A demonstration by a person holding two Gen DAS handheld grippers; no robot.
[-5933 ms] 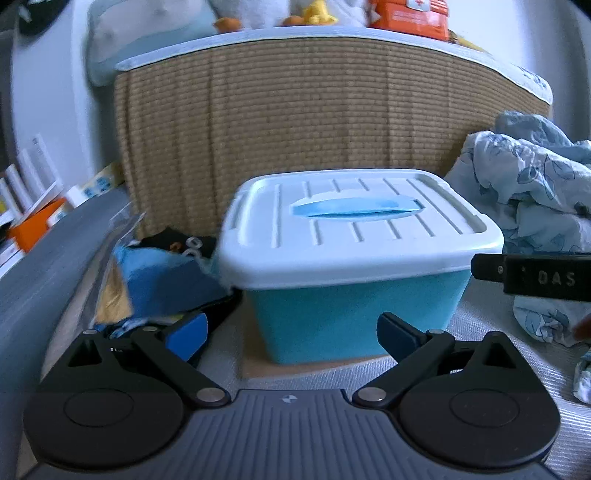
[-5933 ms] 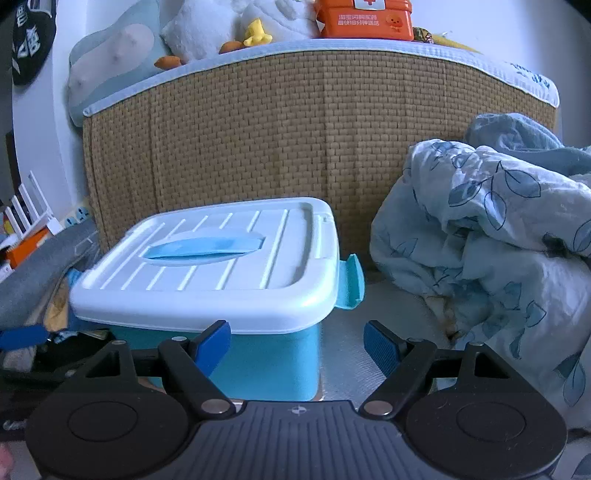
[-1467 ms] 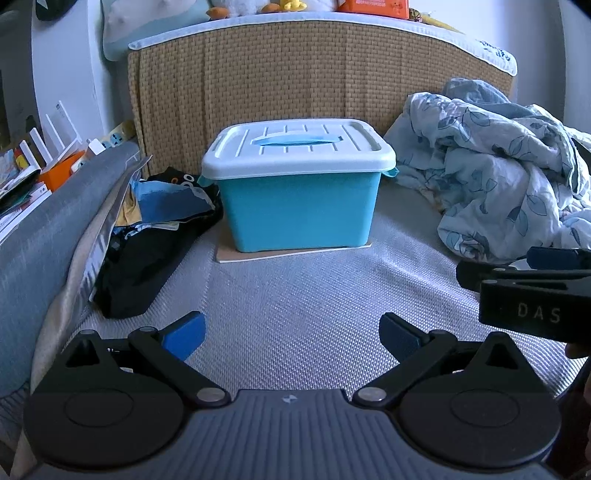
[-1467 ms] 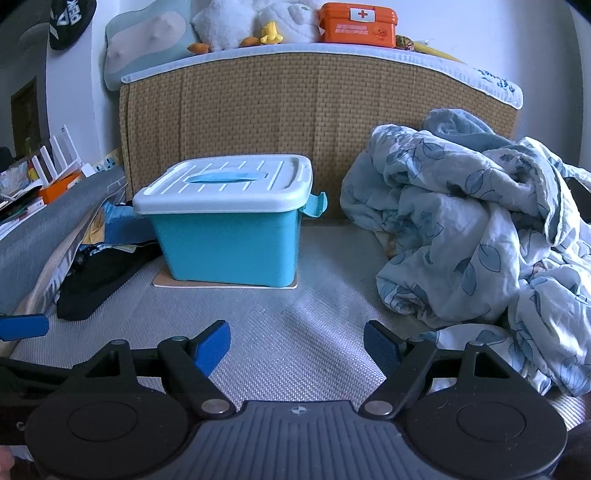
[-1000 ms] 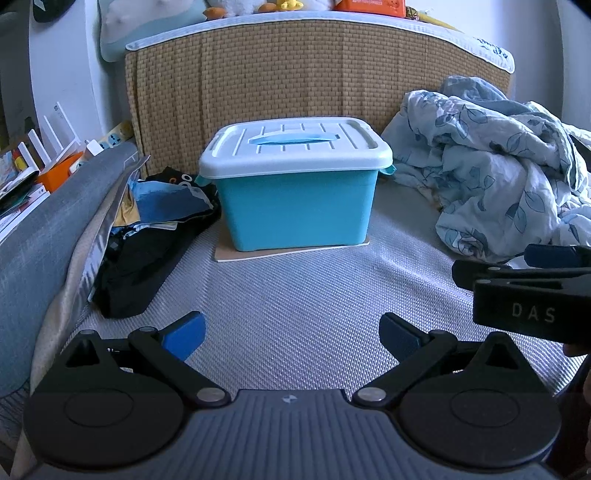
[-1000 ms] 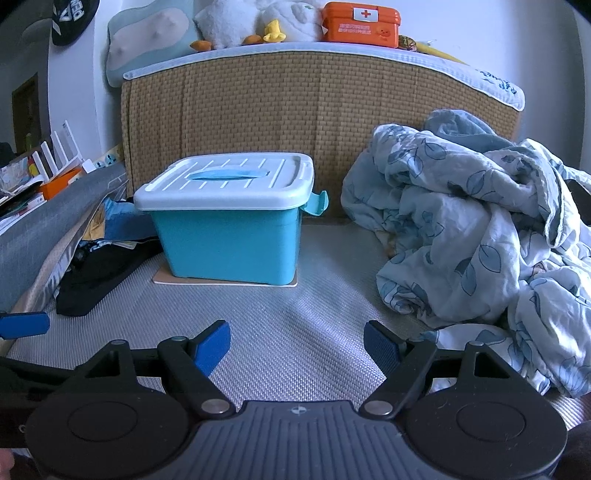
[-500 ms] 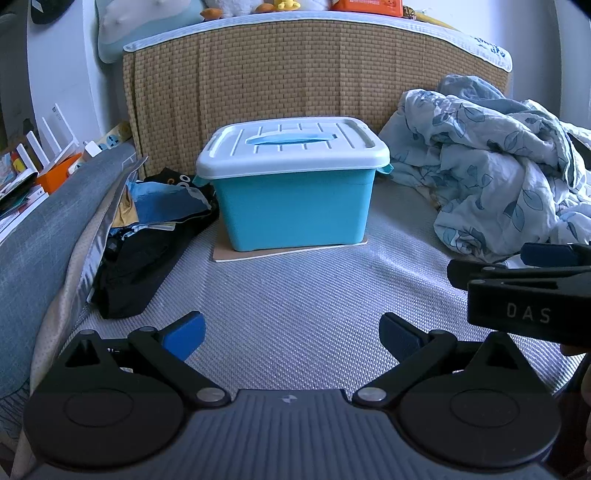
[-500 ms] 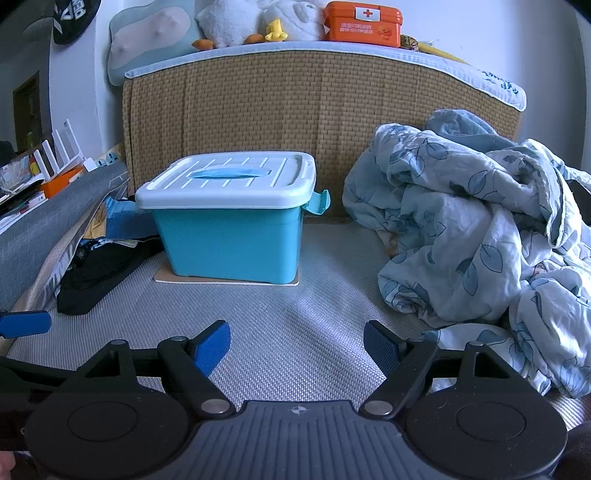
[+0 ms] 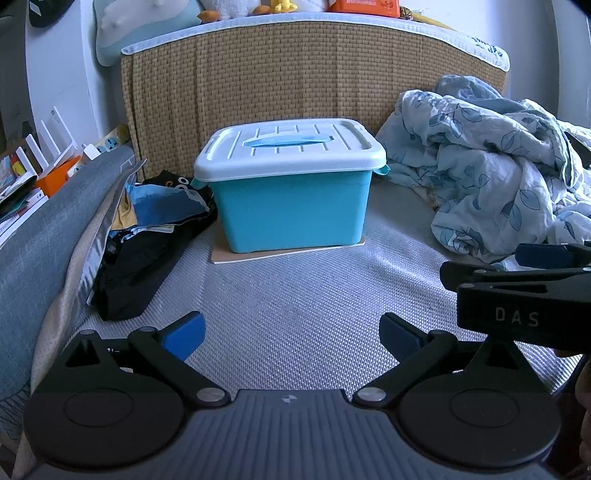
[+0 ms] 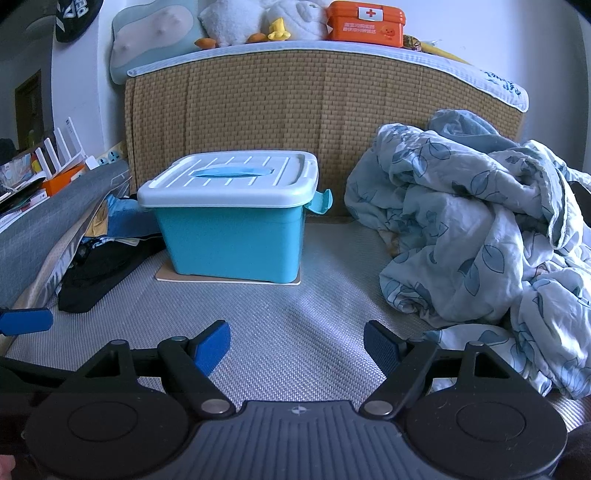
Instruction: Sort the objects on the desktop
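A blue storage box with a white lid shut on it stands on a thin board against the woven headboard. Its lid has a blue handle lying flat. My left gripper is open and holds nothing, well in front of the box. My right gripper is also open and holds nothing, at about the same distance. The right gripper's body shows at the right edge of the left wrist view, and a blue fingertip of the left gripper shows at the left of the right wrist view.
A crumpled leaf-print quilt fills the right side. Dark and blue clothes lie left of the box. A grey woven mat covers the surface. The headboard carries plush toys and an orange first-aid case.
Both grippers have drawn back from the box, which was close 5.9 s ago and now stands far off. Over the last second only a slight drift shows. Both stayed open.
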